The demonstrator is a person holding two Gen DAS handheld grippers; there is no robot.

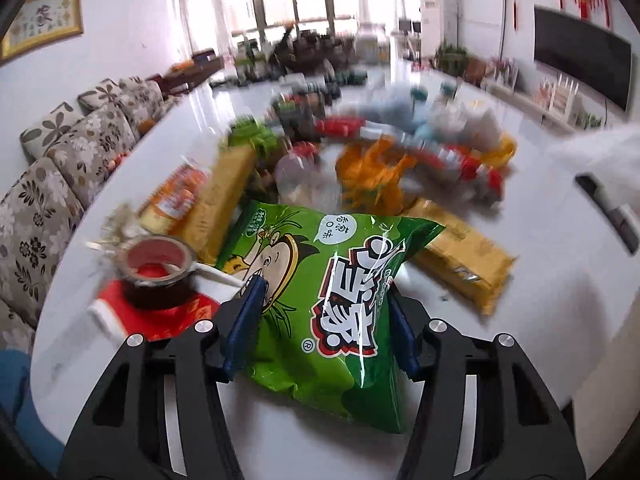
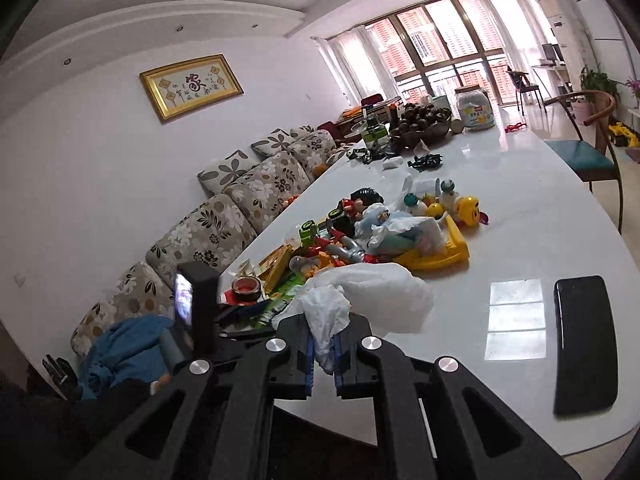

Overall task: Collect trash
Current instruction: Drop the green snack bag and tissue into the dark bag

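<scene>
A green snack bag [image 1: 320, 280] with a cartoon face lies on the white table [image 1: 540, 300], reaching back between my left gripper's [image 1: 324, 288] blue pads. Both pads press its crumpled sides, so this gripper is shut on the bag. In the right wrist view my right gripper [image 2: 324, 344] is shut on a bunched corner of a white plastic bag [image 2: 372, 292]. The rest of that bag billows over the table just ahead of the fingers. The same white bag shows as a blur [image 1: 596, 152] at the right edge of the left wrist view.
Beside the snack bag are a tape roll [image 1: 154, 268] on a red packet [image 1: 160, 320], yellow packages [image 1: 464, 260] and an orange wrapper [image 1: 376, 172]. A toy pile [image 2: 384, 224] fills mid-table. A black phone [image 2: 584, 344] lies right. A floral sofa [image 2: 224, 216] runs along the left; a chair [image 2: 588, 156] stands far right.
</scene>
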